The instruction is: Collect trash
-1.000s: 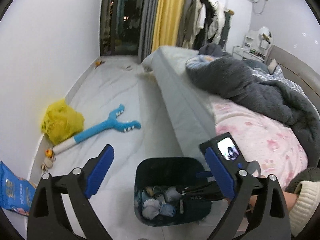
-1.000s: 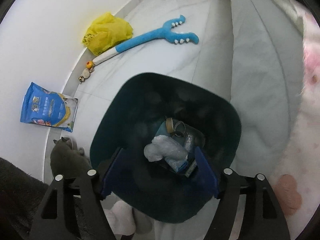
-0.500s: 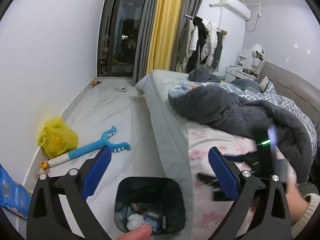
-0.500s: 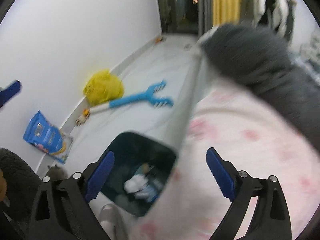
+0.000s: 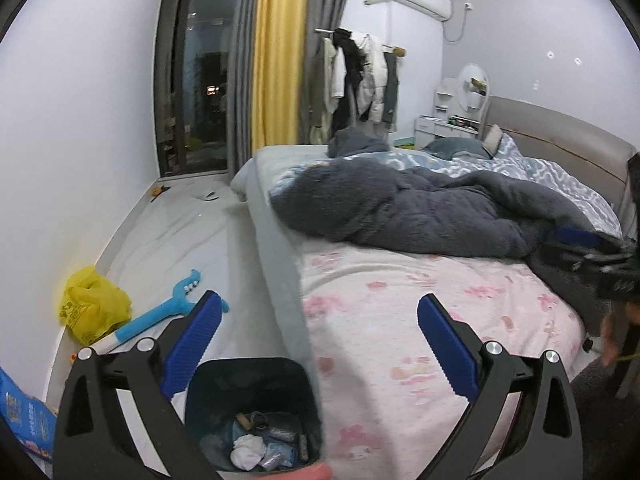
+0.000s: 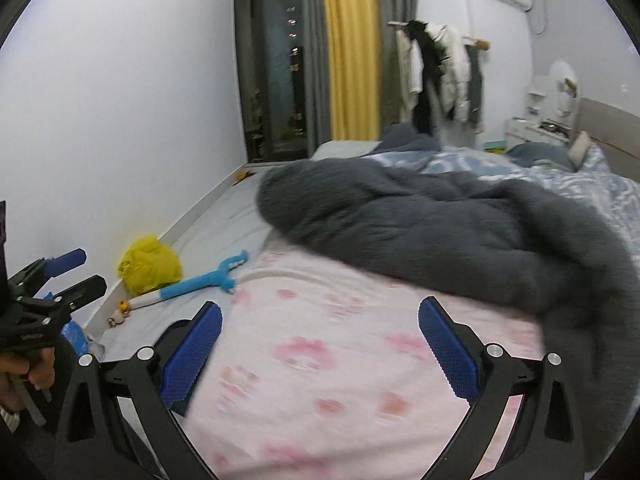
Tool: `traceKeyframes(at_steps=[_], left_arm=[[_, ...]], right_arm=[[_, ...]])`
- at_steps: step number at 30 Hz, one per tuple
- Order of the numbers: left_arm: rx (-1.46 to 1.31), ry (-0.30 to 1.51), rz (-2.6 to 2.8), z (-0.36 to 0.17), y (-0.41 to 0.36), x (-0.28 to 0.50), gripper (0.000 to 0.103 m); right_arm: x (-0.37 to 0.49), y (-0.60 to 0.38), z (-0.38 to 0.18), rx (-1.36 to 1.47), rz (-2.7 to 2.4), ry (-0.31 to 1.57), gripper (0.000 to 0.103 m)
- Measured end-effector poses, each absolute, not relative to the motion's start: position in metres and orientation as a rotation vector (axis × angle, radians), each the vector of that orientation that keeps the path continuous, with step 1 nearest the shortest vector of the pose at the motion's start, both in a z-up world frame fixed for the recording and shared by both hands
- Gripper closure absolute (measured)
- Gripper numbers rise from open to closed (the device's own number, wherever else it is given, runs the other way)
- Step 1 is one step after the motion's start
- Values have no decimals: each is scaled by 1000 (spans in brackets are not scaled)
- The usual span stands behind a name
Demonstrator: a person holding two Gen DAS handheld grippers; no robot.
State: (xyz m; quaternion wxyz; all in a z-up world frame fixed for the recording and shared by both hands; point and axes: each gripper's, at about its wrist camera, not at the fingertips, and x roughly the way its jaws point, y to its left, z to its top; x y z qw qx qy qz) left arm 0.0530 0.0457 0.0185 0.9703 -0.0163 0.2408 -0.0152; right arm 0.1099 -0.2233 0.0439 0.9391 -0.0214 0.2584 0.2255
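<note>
A dark bin (image 5: 208, 388) stands on the floor beside the bed, holding crumpled white paper (image 5: 248, 450) and several wrappers. My left gripper (image 5: 318, 310) is open and empty, raised above the bin and the bed edge. My right gripper (image 6: 320, 320) is open and empty over the pink sheet (image 6: 320, 344); it also shows at the far right of the left wrist view (image 5: 580, 240). A yellow plastic bag (image 5: 92, 308) lies by the wall, also seen in the right wrist view (image 6: 148, 264).
A blue toy (image 5: 160, 316) lies on the floor near the bag. A blue packet (image 5: 20, 412) leans at the wall. A grey blanket (image 5: 420, 208) covers the bed. A small white item (image 5: 208, 197) and an orange item (image 5: 158, 190) lie near the glass door.
Both grippers have risen and tilted up from the bin toward the bed. The right gripper has swung over the pink sheet, away from the bin. Both stay open.
</note>
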Motion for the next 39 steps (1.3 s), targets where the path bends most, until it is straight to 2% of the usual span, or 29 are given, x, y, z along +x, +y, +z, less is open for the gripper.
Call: traceKeyframes(at_steps=[8,16,39], left_arm=[[-1,468,-23,17,-1,48,3],[-35,430,17,26,-19,39,3],[24,485,43,18,-42,36,3]], right_arm=[[75,-316,43,69,464,512,3],[57,-326,41,44,608,528,3],[44,-335,46,88,685,493,3]])
